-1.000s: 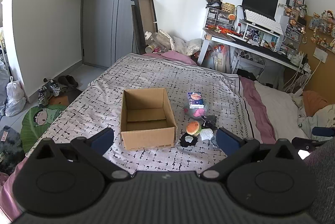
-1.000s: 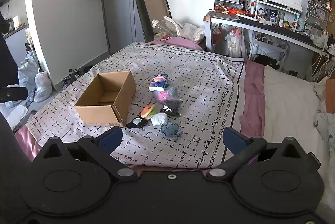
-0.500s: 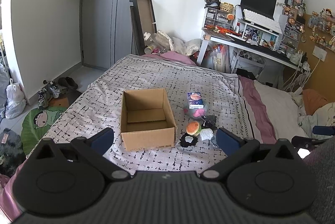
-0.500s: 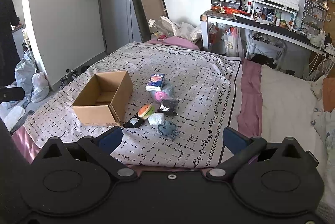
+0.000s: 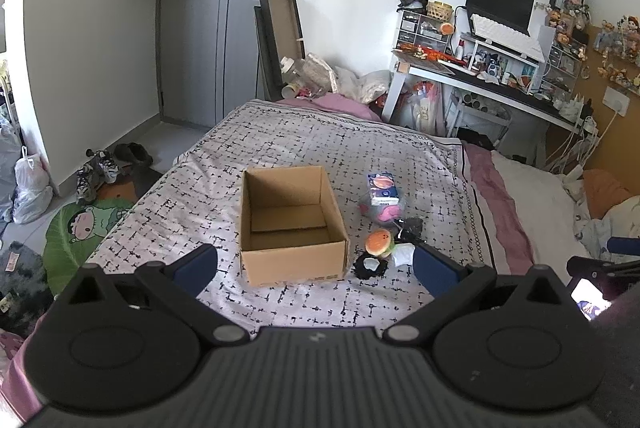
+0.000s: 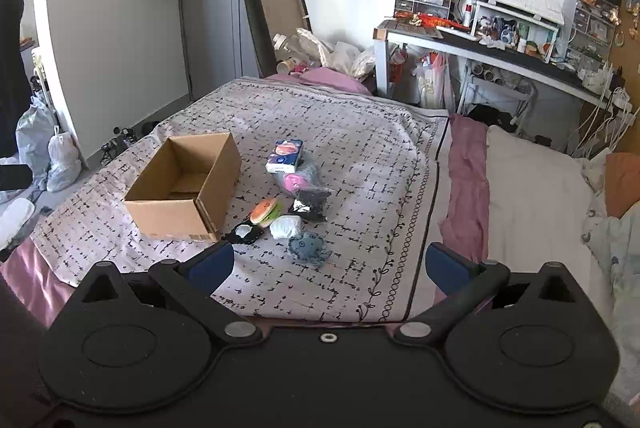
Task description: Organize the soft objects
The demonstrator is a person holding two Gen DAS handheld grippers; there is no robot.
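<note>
With both sets of blue-padded fingers spread wide and nothing between them, the left hand-held gripper [image 5: 314, 266] and the right hand-held gripper [image 6: 326, 262] hang above the near edge of the bed, well apart from every item.

Nearest the right hand-held gripper: a grey-blue knitted plush [image 6: 309, 246], then a crumpled white soft bundle [image 6: 285, 227] and a flat black piece with a white patch [image 6: 243, 231]. Just behind these lie an orange burger-shaped plush [image 6: 265, 211], a dark crinkled packet [image 6: 310, 201], a pink soft item in clear wrap [image 6: 297, 181] and a blue printed tissue pack [image 6: 285, 156] leaning on it.

Left of the cluster, just beside the black piece, stands an open brown cardboard box [image 5: 294, 260]; its floor shows only cardboard.

All rest on the white black-patterned bedspread [image 6: 360, 147].

Progress: judged at the start. Box empty, no item gripped, whole cluster left to transfer.
</note>
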